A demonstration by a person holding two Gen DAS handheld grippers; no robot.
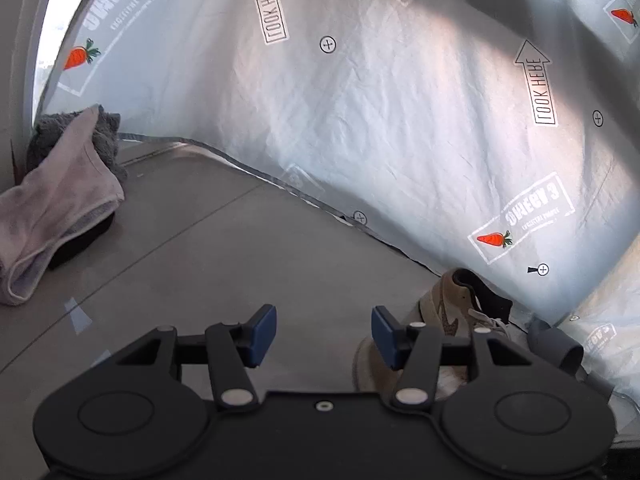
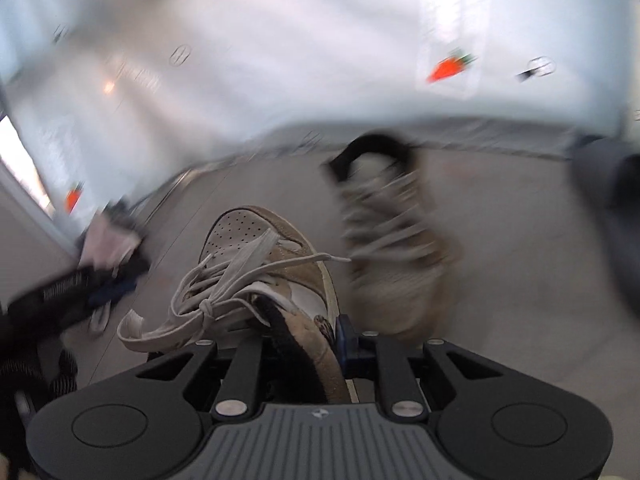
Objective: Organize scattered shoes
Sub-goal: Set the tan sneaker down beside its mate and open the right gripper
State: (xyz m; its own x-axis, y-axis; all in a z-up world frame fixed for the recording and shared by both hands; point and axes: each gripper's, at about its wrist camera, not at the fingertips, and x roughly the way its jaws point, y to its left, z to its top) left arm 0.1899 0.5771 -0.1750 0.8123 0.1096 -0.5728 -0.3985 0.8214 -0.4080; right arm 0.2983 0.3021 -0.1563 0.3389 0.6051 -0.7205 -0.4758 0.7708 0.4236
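Fingers of the left gripper (image 1: 324, 336) stand partly open with nothing between the blue pads; only bare floor (image 1: 224, 248) shows in the gap. Left view: a tan shoe (image 1: 452, 320) stands on the floor just beyond the right finger, beside the edge of a printed sheet (image 1: 400, 100). A heap of cloths (image 1: 60, 200) lies well apart at far left. A grey tube-like object (image 1: 560, 344) sits just past the shoe; what it is cannot be told.

Right view: the right gripper (image 2: 304, 344) is clamped on the collar of a second tan shoe (image 2: 256, 264), toe pointing away, laces (image 2: 200, 300) hanging loose to the left. Its mate (image 2: 392, 240), blurred, stands on the floor just to the right.

Risks, as judged: the grip is on a thin, soft collar edge only, so the shoe could swing or slip out. Loose laces could snag the left gripper's fingers or drag. The blur suggests fast movement, which could knock the standing shoe over.

Containers: none visible in either view; no rack, box or tray is seen.
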